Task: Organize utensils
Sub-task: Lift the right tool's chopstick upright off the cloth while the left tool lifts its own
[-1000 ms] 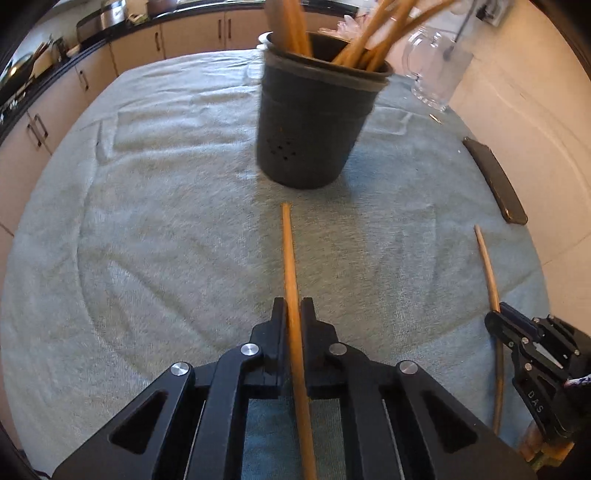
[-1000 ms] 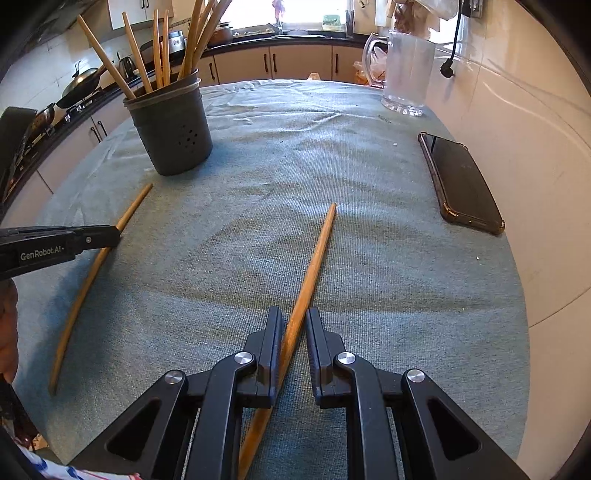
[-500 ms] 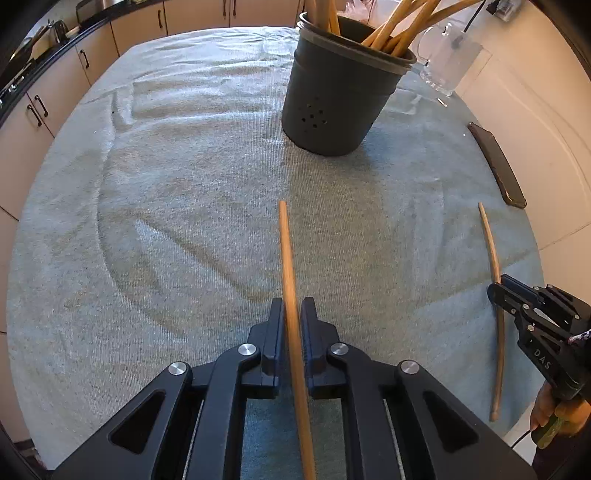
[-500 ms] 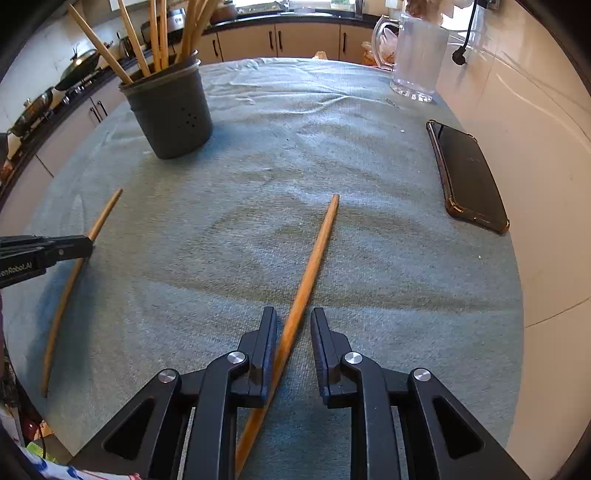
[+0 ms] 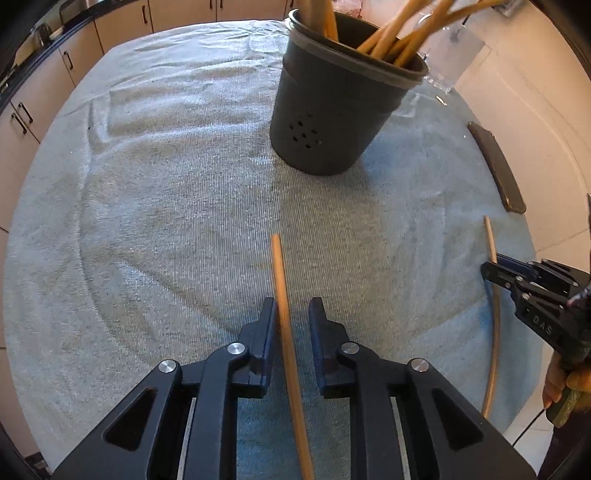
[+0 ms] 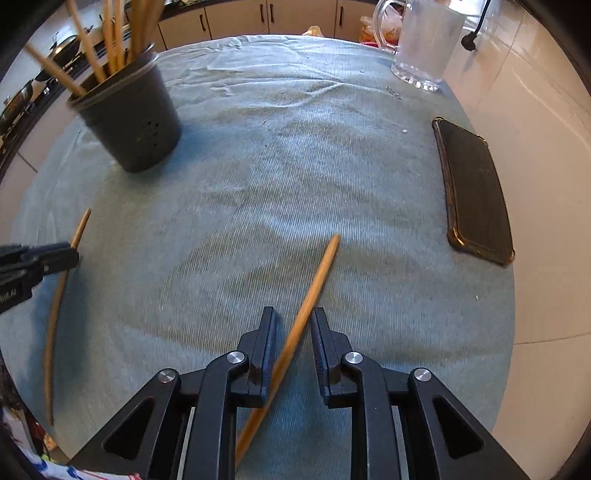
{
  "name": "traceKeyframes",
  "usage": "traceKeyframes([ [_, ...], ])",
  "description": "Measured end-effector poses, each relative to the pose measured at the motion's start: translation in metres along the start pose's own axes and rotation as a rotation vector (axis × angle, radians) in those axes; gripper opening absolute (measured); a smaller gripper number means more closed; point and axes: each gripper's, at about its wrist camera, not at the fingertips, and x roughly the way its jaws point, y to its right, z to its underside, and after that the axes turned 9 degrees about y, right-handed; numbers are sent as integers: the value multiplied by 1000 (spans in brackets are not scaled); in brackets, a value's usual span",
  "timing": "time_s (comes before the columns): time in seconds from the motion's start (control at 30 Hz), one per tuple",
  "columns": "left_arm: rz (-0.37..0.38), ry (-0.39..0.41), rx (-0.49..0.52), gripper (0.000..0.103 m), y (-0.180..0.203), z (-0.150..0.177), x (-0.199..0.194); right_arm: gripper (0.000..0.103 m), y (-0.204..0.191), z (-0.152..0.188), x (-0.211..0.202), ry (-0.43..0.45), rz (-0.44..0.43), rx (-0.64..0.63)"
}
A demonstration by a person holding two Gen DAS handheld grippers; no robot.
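**Around the Worktop**

A grey-green ribbed cloth [image 6: 295,155] is covering the counter, wrinkling toward its far edge; a black phone [image 6: 474,192] in a brownish case is lying flat near the cloth's right edge, screen dark; a clear glass jug [image 6: 424,44] with a handle is standing upright at the far right corner; a dark cable with a plug [image 6: 469,40] is hanging against the pale wall [image 6: 535,129] just beyond it; beige cabinets [image 6: 236,18] with dark handles are lining the background.

A grey-green towelling cloth [image 6: 295,177] covers the round table; ahead-left of the right gripper [image 6: 292,325] stands a dark perforated plastic holder [image 6: 136,122]; ahead-right lies a black phone [image 6: 474,192]; two thin wooden sticks [image 6: 306,314] lie flat.
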Motion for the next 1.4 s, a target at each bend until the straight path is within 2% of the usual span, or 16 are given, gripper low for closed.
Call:
traceKeyframes([
  [0.1,20,-3,-16,16,-2,-6,2,21,1,-9,5,-11,-18,25],
  [0.17,29,3,-21,16,-3,-6,1,15,-2,-12,5,-6,-14,26],
  [0.23,20,23,-21,6,-3,-5,1,10,-8,-11,5,13,12,-3],
  [0.33,8,73,-39,6,-7,0,-10,7,-10,-7,-2,50,10,18],
  [0.67,27,331,-20,6,-1,22,-99,7,-24,8,-95,360,11,23],
  [0.9,45,459,3,5,12,41,-143,7,-39,25,-148,514,-2,23],
  [1.07,18,515,46,6,20,59,-163,7,-48,39,-163,554,-21,15],
  [1.17,-8,539,69,6,26,68,-171,7,-57,48,-170,575,-2,-11],
  [1.4,-35,551,89,6,30,77,-177,7,-68,58,-181,614,-4,-54],
])
